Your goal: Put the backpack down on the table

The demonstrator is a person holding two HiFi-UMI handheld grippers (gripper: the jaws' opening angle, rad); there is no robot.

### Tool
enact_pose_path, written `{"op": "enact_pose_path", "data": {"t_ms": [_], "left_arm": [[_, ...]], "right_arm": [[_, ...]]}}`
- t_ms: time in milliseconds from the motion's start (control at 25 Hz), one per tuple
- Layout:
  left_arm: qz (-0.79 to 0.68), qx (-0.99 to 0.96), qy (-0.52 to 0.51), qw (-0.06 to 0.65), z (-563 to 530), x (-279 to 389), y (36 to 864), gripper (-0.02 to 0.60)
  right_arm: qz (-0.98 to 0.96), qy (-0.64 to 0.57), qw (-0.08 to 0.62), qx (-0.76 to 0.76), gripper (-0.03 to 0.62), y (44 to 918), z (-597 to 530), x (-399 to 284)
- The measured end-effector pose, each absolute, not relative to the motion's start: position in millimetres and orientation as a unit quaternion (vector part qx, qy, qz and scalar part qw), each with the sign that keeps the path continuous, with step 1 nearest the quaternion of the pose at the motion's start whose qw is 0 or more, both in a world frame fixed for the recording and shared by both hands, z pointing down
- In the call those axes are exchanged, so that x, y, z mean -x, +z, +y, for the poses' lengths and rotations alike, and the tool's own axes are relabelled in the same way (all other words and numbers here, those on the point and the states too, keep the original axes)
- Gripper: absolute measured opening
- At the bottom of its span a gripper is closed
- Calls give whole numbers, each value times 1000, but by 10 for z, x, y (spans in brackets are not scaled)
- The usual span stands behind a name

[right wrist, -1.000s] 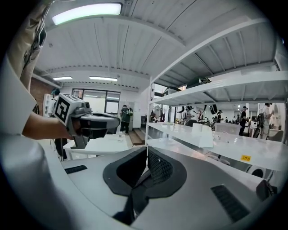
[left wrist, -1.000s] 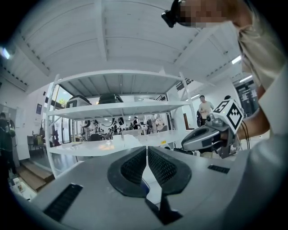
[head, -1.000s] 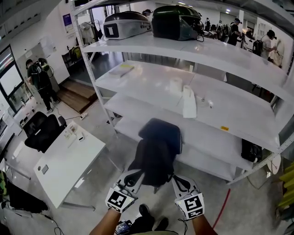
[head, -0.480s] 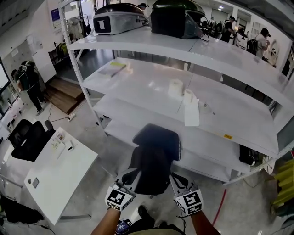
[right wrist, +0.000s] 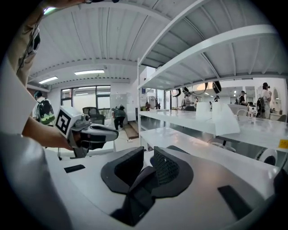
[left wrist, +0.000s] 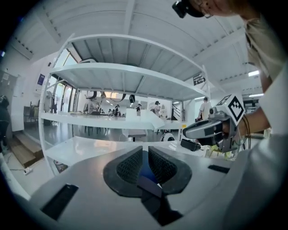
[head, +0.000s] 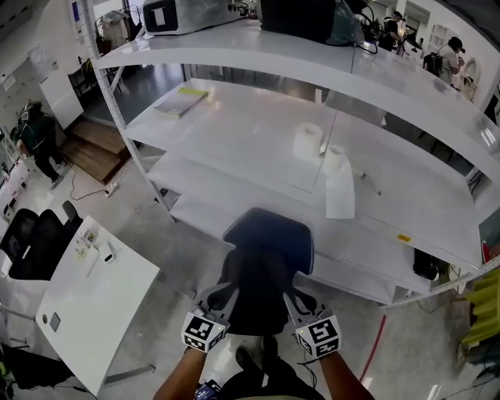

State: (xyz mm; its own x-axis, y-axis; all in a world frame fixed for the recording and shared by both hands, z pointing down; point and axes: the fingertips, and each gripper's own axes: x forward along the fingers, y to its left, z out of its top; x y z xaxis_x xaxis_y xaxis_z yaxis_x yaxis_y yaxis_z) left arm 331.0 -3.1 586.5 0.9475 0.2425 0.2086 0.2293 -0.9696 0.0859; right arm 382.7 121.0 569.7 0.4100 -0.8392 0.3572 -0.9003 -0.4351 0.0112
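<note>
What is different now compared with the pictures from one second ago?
The person has carried the backpack closer to the white shelf rack: its shelves fill more of the head view, and the cases on top are cut by the upper edge. Nothing was taken or let go: the left gripper and right gripper stay shut on its straps, and it is not on the white table.

Tall white metal shelving [head: 234, 133] stands on a glossy grey floor [head: 181, 258] near wooden steps [head: 94, 150].
</note>
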Motion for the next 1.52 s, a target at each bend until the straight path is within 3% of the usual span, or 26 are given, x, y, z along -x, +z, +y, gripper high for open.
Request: {"op": "enact_pose_path", "data": {"t_ms": [40, 80, 120, 200, 280, 520, 720, 1000, 1440, 1520], "left_arm": [[116, -986, 114, 34, -85, -3390, 5965, 23], [111, -986, 119, 36, -138, -3471, 6066, 25], [106, -986, 125, 39, -189, -3552, 6169, 25], [95, -985, 139, 49, -279, -3722, 6389, 33], [88, -982, 156, 60, -339, -3911, 6639, 99], [60, -970, 222, 84, -552, -4337, 7653, 186], [30, -962, 257, 91, -676, -4461, 8471, 212], [9, -950, 302, 80, -782, -4503, 9318, 299], [-35, -922, 353, 158, -813, -4556, 10027, 316], [-30, -920, 356, 161, -788, -4547, 9981, 274]], "right_arm": [[-520, 159, 98, -834, 59, 5799, 1171, -3925], [-518, 168, 96, -833, 128, 5912, 1133, -4023], [-518, 177, 96, -832, 141, 6032, 1096, -4120], [-518, 194, 98, -827, 153, 6292, 1034, -4317], [-518, 211, 98, -823, 168, 6573, 988, -4528], [-510, 263, 99, -813, 214, 7553, 817, -5078], [-496, 311, 112, -803, 240, 8435, 767, -5359], [-473, 357, 113, -798, 264, 9315, 816, -5563], [-470, 371, 120, -792, 264, 9885, 694, -5663], [-471, 390, 109, -783, 261, 9878, 700, -5643]]}}
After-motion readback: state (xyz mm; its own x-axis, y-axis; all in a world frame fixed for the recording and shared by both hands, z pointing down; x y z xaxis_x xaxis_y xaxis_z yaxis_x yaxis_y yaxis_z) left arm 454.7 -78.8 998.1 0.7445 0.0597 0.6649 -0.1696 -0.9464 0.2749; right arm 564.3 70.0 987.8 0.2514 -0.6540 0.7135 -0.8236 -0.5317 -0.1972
